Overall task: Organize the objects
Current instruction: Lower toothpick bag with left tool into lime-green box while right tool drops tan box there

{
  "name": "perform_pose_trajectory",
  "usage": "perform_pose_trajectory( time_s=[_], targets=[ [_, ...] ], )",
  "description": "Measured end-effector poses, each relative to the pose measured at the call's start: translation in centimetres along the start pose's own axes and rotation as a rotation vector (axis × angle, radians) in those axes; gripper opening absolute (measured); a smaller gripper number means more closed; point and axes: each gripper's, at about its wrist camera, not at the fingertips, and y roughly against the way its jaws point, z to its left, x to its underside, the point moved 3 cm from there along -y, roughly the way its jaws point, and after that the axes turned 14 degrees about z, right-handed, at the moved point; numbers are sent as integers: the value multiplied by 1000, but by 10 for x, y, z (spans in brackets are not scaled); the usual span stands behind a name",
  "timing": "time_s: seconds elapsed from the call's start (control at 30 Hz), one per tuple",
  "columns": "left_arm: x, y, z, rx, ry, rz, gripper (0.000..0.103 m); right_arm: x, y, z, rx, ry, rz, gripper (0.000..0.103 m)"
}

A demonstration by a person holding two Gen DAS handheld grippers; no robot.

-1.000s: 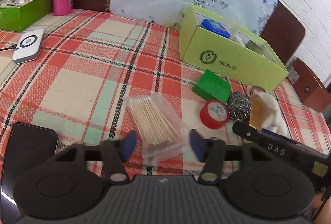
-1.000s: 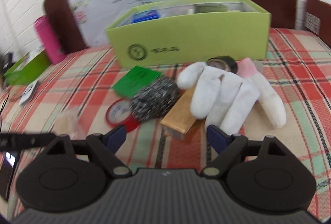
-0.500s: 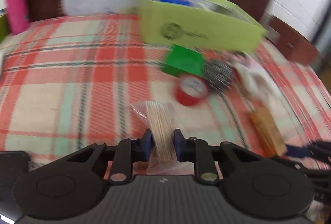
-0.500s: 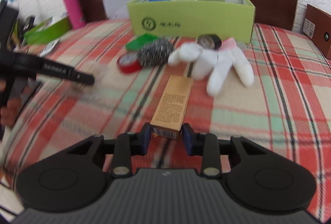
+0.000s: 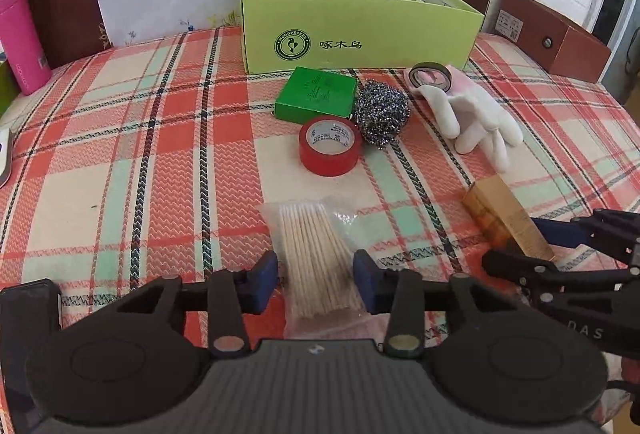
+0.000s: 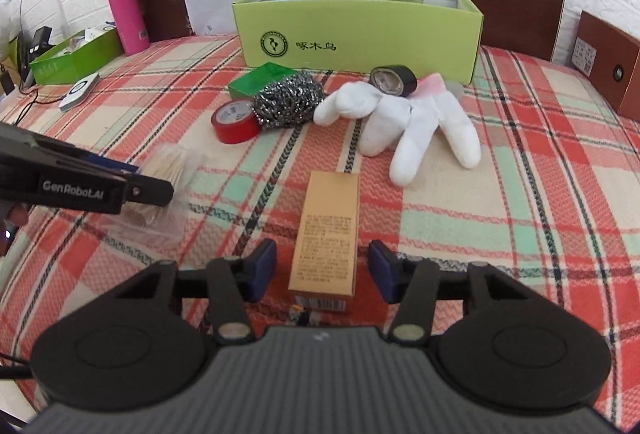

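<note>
Nearer than before: tan printed carton (image 6: 325, 234) and bagged cotton swabs (image 5: 316, 258).

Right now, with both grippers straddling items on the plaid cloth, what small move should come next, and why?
Probably close both: the left gripper sits open around the clear bag of cotton swabs, the right gripper around the tan carton, jaws having just widened, neither pressing.
</note>
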Motion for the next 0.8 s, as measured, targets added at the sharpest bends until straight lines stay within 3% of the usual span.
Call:
perform_pose_trajectory(
  time_s=[0.07,0.13,0.2,0.27,0.37,0.43,0.63,0.8],
  targets=[
    [-1,-3,0,8,5,-2,49,-1,-2,0,9,0,-6,41],
    [-2,-5,0,45,8,-2,36,-1,-2,1,20,9,-11,31],
    [-4,-1,-1,61,8,-9,22,-2,-1,1,13,18,-7,31],
    [-8,6,-2,92,3,-18,15,-3,4,0,-18,25,4,31],
    [-21,30,-8,189,-2,-65,15,-10,24,-1,-79,43,-20,31],
    [-35,50,-15,210,-30,-126,15,-23,43,-1,-96,58,-64,31],
    [-98,99,-38,212,-95,-297,15,-81,86,-20,-59,65,-216,31],
    [-163,92,-50,166,-126,-332,15,-134,89,-43,6,52,-270,31]
  ],
)
